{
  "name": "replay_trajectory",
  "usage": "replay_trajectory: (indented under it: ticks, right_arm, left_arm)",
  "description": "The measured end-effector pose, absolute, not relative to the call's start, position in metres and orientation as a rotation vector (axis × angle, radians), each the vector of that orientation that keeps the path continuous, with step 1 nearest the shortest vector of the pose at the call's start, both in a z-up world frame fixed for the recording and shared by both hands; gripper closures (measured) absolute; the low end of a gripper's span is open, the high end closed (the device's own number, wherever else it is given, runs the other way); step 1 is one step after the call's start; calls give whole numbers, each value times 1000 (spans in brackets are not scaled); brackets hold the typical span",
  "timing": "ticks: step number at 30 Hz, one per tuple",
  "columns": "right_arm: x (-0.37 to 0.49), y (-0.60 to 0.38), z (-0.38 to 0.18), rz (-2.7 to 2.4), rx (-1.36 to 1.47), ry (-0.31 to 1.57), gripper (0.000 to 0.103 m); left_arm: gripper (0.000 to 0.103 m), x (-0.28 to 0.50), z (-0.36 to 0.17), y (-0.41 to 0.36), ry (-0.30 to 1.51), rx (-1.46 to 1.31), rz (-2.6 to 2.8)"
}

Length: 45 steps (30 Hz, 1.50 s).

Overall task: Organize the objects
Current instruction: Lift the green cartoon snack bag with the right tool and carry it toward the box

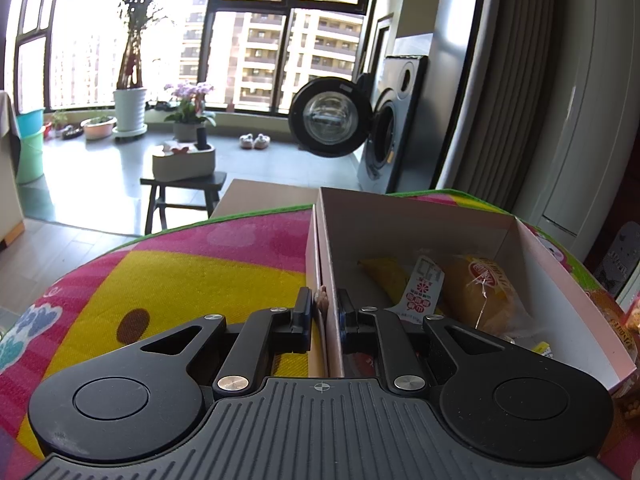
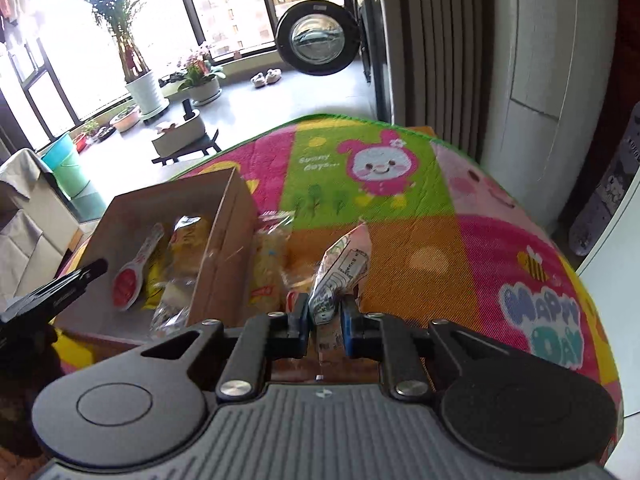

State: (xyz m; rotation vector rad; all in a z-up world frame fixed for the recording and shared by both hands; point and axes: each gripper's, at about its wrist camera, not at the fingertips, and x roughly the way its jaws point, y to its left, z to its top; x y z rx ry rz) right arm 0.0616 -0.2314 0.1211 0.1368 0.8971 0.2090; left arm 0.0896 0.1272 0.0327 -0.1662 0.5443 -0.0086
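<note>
Worktop (image 2: 460, 240) under a cartoon cloth; right of the box lies open room. Box (image 1: 420, 216), open-topped, holds several wrapped snacks (image 1: 476, 292). Left tool (image 1: 324, 312) pinches the box's left wall, likely steadying it for loading. Right tool (image 2: 326, 312) pinches a packet (image 2: 340, 268) just right of the box, whose right wall must be cleared. More packets (image 2: 272, 264) lie against that wall.

Desk (image 2: 440, 240) was covered by a bright cartoon-print cloth (image 1: 192, 264) | open cardboard box (image 2: 224, 216) was set on the cloth | wrapped snack packets (image 2: 268, 264) were laid just beside the box
</note>
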Motion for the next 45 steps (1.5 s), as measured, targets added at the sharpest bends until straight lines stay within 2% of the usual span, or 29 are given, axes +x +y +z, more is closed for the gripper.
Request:
replay_trajectory:
  ticks: [3,5,7,12,14,16,18,25,31,39,45]
  right_arm:
    - [41,-229,115,240,141,948,87]
    - [27,-227,111,237,113,962,82]
    - [12,-226,107,222,56,952,61]
    - [-16,-212,107,182,-174,853,43]
    - [-19,-208,108,191,-220,824,37]
    - [-17,-206,107,205,-247,799,26]
    - [-12,-206,100,201,-257,807,21]
    - [-24,-196,83,352,-158,938,21]
    - [-31,-182,98,339,-285,829,20]
    - [24,-217,122,178,-95,755,20]
    - [62,-244,102,48,93,862,20]
  left_arm:
    - [89,89,33,127,544,-166,-9]
    - [89,89,33,127,545,-167,-9]
    - [89,90,32,127,545,-167,-8]
    - [89,90,33,127,545,-166,-8]
    - [89,90,33,127,545,-165,-8]
    - [89,90,33,127,545,-166,-8]
    - [89,90,33,127,545,-167,-9]
    - [89,90,33,127,545,-166,-8]
    - [89,90,33,127,545,-166,-8]
    - [89,90,31,128,552,-165,-7]
    - [89,90,30,128,554,-164,-7]
